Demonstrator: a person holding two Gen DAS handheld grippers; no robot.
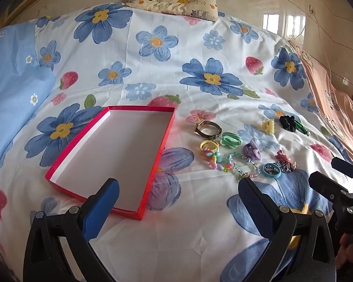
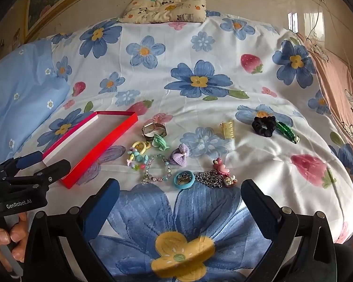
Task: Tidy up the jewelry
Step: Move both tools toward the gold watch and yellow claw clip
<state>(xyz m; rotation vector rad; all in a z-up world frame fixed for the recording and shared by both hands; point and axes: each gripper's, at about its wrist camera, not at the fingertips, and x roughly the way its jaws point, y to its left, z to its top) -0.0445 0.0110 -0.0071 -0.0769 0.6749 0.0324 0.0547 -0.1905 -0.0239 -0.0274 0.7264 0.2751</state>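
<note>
An empty red box (image 1: pixel 110 155) with a white inside lies on the flowered bedsheet; it also shows in the right wrist view (image 2: pixel 98 148). To its right lies a scatter of jewelry: a watch (image 2: pixel 153 130), a beaded bracelet (image 2: pixel 156 171), a blue ring (image 2: pixel 184 179), a metal chain (image 2: pixel 210 178), a purple bow (image 2: pixel 180 156), a yellow claw clip (image 2: pixel 228 129) and a black scrunchie (image 2: pixel 263 125). My left gripper (image 1: pixel 178 191) is open and empty near the box's front corner. My right gripper (image 2: pixel 180 193) is open and empty just in front of the blue ring.
A light blue pillow (image 1: pixel 14 84) lies at the left, a panda-print pillow (image 1: pixel 174 1) at the head of the bed, and a pink blanket (image 2: pixel 338 89) along the right edge. A green hair clip (image 2: pixel 288 131) lies by the scrunchie.
</note>
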